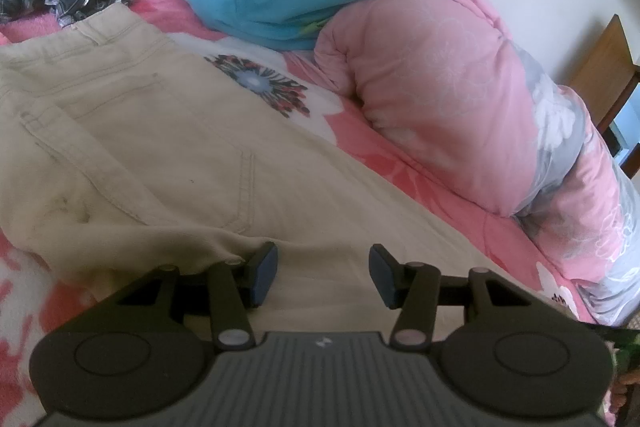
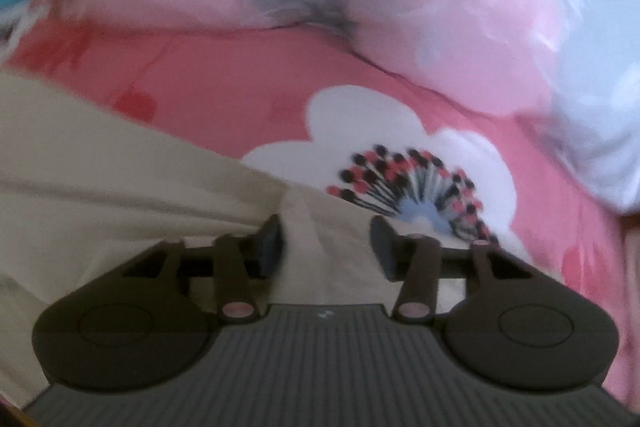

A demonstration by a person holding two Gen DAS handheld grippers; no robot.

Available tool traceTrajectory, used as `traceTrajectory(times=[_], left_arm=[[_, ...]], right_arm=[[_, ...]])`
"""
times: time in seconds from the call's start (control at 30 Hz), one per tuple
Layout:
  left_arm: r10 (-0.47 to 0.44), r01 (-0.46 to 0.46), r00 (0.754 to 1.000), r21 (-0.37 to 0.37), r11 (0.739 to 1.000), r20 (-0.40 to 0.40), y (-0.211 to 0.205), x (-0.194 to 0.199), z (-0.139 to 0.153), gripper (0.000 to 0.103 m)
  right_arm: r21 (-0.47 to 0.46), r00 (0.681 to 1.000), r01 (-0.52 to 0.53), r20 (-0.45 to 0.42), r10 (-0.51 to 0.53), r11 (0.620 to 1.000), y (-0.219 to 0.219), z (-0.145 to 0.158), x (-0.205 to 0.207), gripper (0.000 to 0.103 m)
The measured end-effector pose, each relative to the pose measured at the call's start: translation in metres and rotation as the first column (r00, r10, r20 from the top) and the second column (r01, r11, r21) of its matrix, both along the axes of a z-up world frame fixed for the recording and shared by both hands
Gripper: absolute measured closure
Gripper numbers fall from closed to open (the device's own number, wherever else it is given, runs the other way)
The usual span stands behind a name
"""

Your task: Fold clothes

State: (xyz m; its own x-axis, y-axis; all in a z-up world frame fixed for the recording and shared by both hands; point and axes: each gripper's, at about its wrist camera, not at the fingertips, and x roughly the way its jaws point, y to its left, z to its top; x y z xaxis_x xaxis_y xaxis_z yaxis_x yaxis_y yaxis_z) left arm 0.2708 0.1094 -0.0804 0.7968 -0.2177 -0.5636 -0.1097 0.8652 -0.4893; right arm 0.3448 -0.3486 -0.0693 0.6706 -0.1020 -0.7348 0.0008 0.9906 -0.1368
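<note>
We hover over beige trousers [image 1: 132,131] on the bed [image 1: 360,131]: both grippers, left [image 1: 323,275] and right [image 2: 326,247], half-open and empty, legs running rightward toward our right fingers.

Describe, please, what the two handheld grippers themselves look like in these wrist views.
Both look alike. The left gripper and right gripper each have a grey ribbed body with a small pale logo, flanked by two round black housings. Black linkage arms with pale pivot pins carry two fingers tipped with dark blue pads. No cables, hands or sleeves show.
</note>
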Motion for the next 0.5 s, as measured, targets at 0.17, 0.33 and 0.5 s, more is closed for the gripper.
traceTrajectory(times=[0.17, 0.33, 0.5], left_arm=[[0.001, -0.001, 1.000, -0.006, 1.000, -0.002, 0.001, 0.000, 0.000, 0.051], [-0.005, 0.005, 1.000, -0.008, 1.000, -0.001, 0.002, -0.001, 0.001, 0.051], [-0.009, 0.009, 1.000, -0.012, 1.000, 0.002, 0.004, -0.003, 0.001, 0.051]], right_arm=[[0.302, 0.995, 0.073, 0.044, -0.090, 0.950, -0.030, 0.020, -0.027, 0.022], [0.517, 0.978, 0.135, 0.066, -0.196, 0.845, -0.053, 0.030, -0.050, 0.020], [0.692, 0.941, 0.127, 0.141, -0.306, 0.711, -0.068, 0.037, -0.085, 0.018]])
